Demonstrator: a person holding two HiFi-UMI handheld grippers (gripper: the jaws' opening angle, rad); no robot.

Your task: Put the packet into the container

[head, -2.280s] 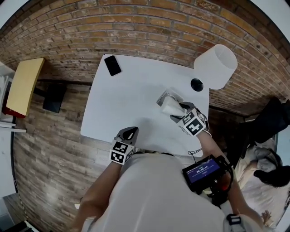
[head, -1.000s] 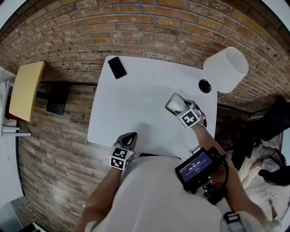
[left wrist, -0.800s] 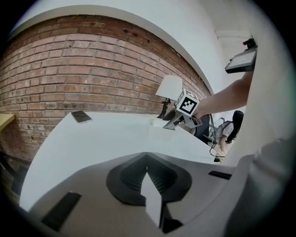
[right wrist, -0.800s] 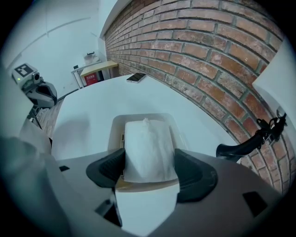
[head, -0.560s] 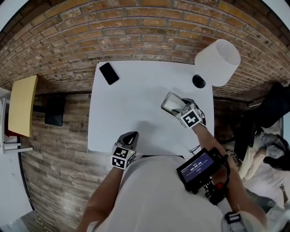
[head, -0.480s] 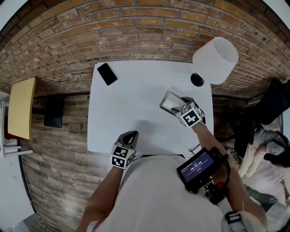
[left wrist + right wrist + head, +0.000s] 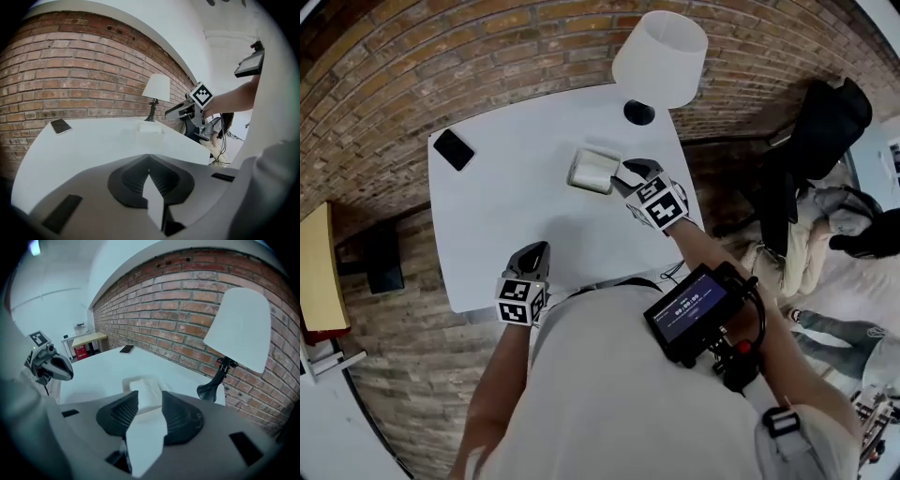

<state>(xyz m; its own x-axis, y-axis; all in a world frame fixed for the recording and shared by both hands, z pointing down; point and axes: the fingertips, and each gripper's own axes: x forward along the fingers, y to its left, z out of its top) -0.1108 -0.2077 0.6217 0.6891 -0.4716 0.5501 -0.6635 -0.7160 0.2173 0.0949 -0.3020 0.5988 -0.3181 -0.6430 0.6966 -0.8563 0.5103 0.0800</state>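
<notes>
Hovering just beside a pale rectangular container point(image 7: 576, 175) on the white counter point(image 7: 506, 211), the right tongs point(image 7: 626, 178) are standing narrowly parted with nothing between them, their jaws having just been closing. A soft white packet point(image 7: 597, 169) is lying inside the container. The left tongs point(image 7: 536, 251) are pointing over the counter's near edge, closed together and empty.
</notes>
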